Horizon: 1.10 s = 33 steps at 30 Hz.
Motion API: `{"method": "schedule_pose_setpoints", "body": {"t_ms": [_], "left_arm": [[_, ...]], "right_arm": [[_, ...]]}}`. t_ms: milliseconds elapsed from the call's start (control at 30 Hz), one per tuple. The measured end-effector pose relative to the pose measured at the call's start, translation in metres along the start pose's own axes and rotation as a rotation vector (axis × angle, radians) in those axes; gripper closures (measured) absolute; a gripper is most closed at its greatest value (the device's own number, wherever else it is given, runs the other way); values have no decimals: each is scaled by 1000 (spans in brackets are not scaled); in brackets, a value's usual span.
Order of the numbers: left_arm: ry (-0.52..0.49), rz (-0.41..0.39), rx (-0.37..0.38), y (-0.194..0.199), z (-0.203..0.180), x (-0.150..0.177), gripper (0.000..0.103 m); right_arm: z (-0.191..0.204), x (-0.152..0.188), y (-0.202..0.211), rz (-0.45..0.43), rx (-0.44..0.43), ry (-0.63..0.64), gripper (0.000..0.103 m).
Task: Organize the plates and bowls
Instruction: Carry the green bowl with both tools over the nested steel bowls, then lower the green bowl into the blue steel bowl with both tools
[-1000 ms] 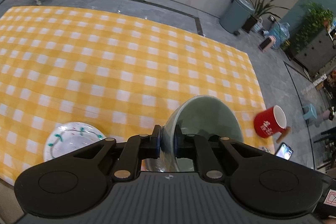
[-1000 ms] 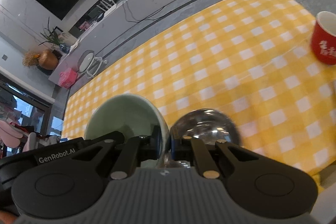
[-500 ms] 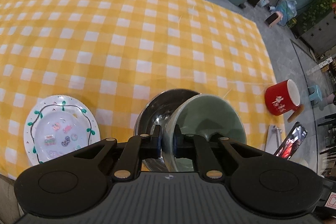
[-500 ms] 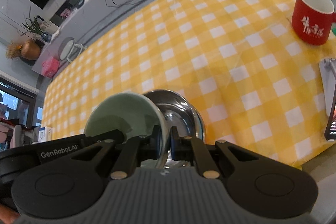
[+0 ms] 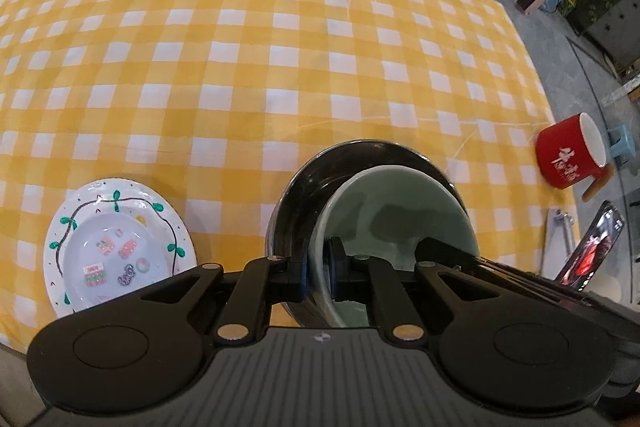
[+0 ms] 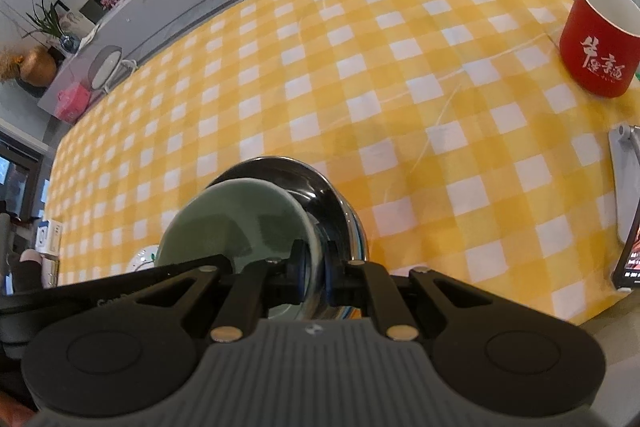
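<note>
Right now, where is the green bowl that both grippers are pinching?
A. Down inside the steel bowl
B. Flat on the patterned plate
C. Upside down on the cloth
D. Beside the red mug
A: the green bowl, its rim pinched by the left gripper and right gripper, sits within the steel bowl, whose rim rings it.

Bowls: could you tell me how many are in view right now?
2: the green bowl, gripped at its rim by both grippers, sits inside the steel bowl near the table's front edge. None seem hidden.
</note>
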<state>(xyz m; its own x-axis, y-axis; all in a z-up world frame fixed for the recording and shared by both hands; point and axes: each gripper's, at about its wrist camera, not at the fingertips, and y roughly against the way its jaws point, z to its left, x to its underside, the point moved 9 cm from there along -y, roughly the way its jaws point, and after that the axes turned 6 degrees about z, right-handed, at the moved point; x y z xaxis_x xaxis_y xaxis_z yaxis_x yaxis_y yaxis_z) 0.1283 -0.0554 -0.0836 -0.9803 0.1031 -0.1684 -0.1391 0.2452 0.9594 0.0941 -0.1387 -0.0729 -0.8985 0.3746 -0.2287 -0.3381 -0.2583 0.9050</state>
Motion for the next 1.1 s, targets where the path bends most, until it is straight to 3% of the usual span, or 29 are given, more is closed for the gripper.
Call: {"method": "schedule_pose_setpoints", "body": {"t_ms": [367,533,1100], "left_arm": [[-62,-8,-64,-2,-2,-6,92],[-116,-21,-137,-3,-3,-7,94],[-154,-68,-122,11,-2,-7,93]], "right_arm": [[6,-4,-6,-11,48,73,96],[6,-8,-3,-33,67,96,96],[12,-13,12,-96,67,137,103]]}}
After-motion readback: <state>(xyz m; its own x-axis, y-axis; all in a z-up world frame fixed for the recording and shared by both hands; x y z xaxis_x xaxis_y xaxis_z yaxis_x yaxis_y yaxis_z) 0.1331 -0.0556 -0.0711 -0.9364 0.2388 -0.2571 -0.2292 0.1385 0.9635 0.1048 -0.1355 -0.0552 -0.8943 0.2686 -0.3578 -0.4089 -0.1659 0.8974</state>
